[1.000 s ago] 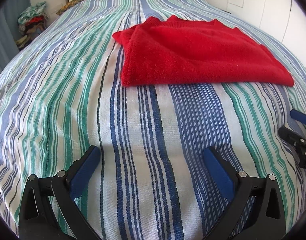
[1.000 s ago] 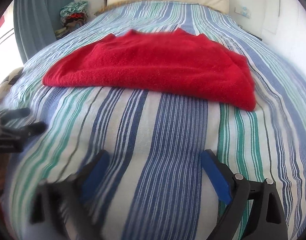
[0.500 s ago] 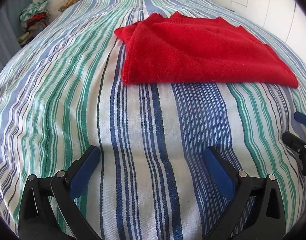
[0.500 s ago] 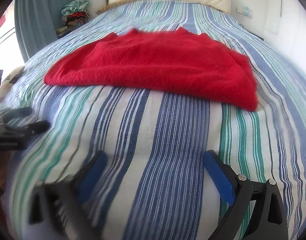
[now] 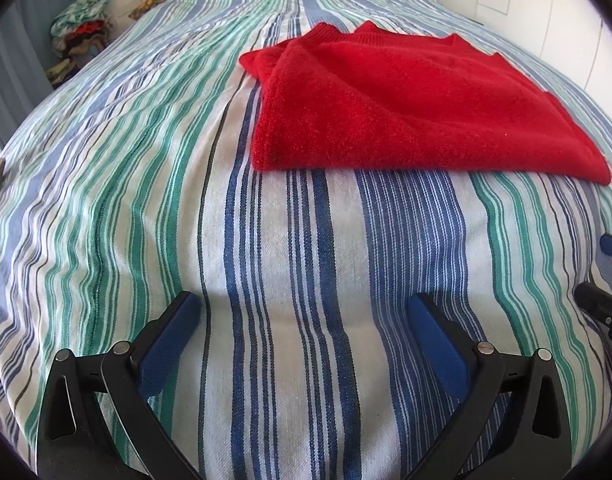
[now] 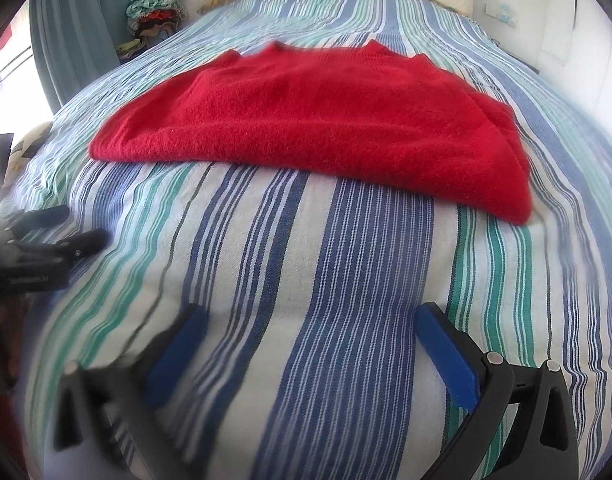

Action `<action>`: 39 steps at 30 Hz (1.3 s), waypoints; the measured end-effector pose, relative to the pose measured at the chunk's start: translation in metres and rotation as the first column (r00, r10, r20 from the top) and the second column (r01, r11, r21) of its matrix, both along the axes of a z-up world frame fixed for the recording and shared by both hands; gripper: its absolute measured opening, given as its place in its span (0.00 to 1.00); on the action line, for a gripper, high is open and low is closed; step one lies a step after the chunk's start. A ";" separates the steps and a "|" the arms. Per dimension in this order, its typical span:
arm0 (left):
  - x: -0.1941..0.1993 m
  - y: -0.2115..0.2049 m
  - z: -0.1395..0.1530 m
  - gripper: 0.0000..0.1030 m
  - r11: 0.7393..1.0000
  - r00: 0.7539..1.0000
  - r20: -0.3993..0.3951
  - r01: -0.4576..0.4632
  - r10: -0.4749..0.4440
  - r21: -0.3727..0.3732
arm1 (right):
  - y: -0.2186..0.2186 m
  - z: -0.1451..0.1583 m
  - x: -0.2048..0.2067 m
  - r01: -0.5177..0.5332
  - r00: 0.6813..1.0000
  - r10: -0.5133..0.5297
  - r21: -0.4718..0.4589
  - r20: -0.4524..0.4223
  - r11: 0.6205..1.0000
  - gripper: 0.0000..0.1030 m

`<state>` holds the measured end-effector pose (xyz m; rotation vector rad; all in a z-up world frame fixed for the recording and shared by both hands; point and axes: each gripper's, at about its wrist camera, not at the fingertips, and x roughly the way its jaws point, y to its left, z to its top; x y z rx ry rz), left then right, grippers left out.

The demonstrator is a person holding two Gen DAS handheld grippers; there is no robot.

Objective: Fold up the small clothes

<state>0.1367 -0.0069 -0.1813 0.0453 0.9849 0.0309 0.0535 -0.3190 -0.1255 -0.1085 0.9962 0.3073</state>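
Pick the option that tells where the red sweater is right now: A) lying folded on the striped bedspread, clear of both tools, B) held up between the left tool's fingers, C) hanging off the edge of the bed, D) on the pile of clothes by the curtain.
A: the red sweater lies folded flat on the striped bedspread, and both tools stand open with only bedspread between their fingers.

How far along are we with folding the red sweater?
Done: the red sweater lies folded flat on the striped bedspread. In hand: nothing; the left tongs stand open and the right tongs have just been opening, both short of it. Left: perhaps one more fold.
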 end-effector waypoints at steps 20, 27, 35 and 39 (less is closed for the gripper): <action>0.002 -0.001 -0.001 1.00 1.000 1.000 0.001 -0.014 0.014 0.006 | -0.002 0.002 -0.001 -0.011 1.000 0.011 0.010 -0.008 1.000 1.00; 0.002 -0.001 -0.001 1.00 1.000 1.000 0.003 -0.015 0.015 0.006 | -0.002 0.002 -0.002 -0.014 1.000 0.014 0.011 -0.010 1.000 1.00; 0.002 -0.001 -0.001 1.00 1.000 1.000 0.002 -0.015 0.015 0.007 | -0.002 0.002 -0.002 -0.014 1.000 0.014 0.011 -0.011 1.000 1.00; 0.002 -0.002 -0.001 1.00 1.000 1.000 0.004 -0.015 0.015 0.006 | -0.002 0.002 -0.002 -0.014 1.000 0.015 0.011 -0.010 1.000 1.00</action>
